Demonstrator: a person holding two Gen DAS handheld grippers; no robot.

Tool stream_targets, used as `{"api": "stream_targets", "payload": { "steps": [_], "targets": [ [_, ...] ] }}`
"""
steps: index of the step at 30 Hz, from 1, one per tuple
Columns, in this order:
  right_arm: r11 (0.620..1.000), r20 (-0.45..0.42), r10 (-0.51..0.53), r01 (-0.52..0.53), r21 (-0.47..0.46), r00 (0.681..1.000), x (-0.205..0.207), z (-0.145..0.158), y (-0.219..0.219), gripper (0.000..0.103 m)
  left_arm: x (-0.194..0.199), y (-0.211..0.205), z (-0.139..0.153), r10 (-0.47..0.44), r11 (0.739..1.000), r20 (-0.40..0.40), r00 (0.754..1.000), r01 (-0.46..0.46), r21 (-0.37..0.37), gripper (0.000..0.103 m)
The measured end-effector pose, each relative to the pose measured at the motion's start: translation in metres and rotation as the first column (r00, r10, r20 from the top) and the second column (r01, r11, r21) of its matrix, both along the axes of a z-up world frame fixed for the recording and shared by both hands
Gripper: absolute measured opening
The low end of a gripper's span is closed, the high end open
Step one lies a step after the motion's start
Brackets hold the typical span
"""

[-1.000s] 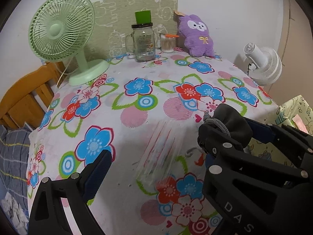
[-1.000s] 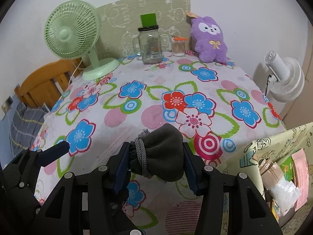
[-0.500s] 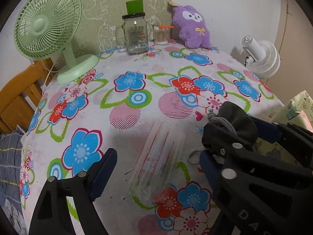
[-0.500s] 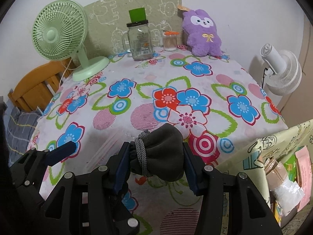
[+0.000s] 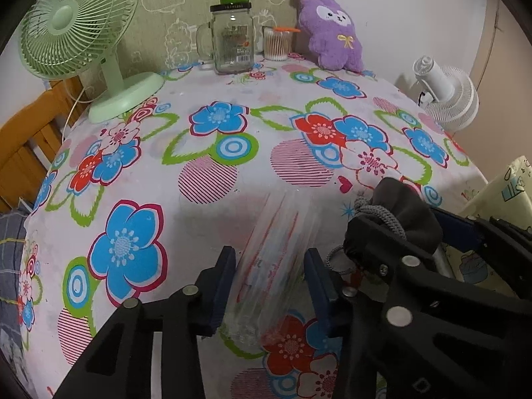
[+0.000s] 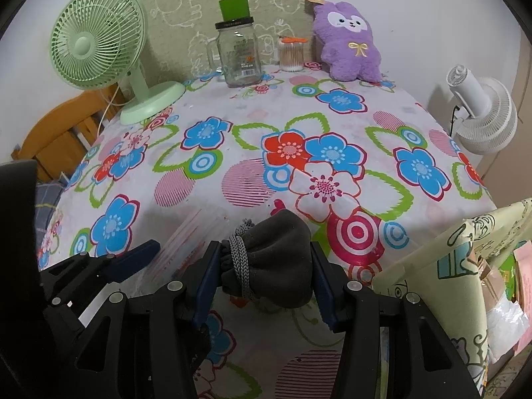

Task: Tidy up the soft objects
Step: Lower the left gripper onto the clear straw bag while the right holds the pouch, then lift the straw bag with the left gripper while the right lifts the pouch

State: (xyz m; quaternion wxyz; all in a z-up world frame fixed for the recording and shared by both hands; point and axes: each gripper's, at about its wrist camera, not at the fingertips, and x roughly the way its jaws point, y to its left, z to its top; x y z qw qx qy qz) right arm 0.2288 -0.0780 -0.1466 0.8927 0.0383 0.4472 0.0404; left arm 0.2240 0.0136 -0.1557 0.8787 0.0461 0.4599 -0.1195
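A: What does the left wrist view give you?

B: The left gripper (image 5: 269,286) has just been closing its jaws, and a clear plastic bag (image 5: 276,266) with red stripes lies between them on the flowered surface (image 5: 206,219). The blue pads sit right at the bag's sides; I cannot tell whether they press it yet. Just to the right, the right gripper (image 5: 395,232) is clamped on a dark grey drawstring pouch (image 5: 399,212).

A: And the right wrist view?

B: The pouch (image 6: 276,259) is squeezed between the right gripper's (image 6: 262,272) pads, its grey cord bunched at the left side, held just above the surface (image 6: 232,133). The left gripper (image 6: 133,259) shows at lower left beside the bag (image 6: 186,232). At the far edge stand a green fan (image 6: 99,46), a glass jar (image 6: 237,53) and a purple plush toy (image 6: 349,43).
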Motion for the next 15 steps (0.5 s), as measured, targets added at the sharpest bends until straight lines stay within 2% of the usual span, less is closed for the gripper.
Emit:
{"api": "stream_targets", "payload": {
  "steps": [2,15],
  "targets": [
    [1.000,-0.001,0.002,-0.002,0.002,1.000,0.000,0.000,0.001,0.055,-0.003,0.000,0.000,0.005,1.000,0.002,1.000,-0.005,0.003,0.035],
    [0.999,0.005,0.033,-0.033,0.016,0.999,-0.008,0.004,0.004,0.055,-0.022,0.003,0.012,0.053,0.999,0.029,0.998,-0.052,-0.007,0.030]
  ]
}}
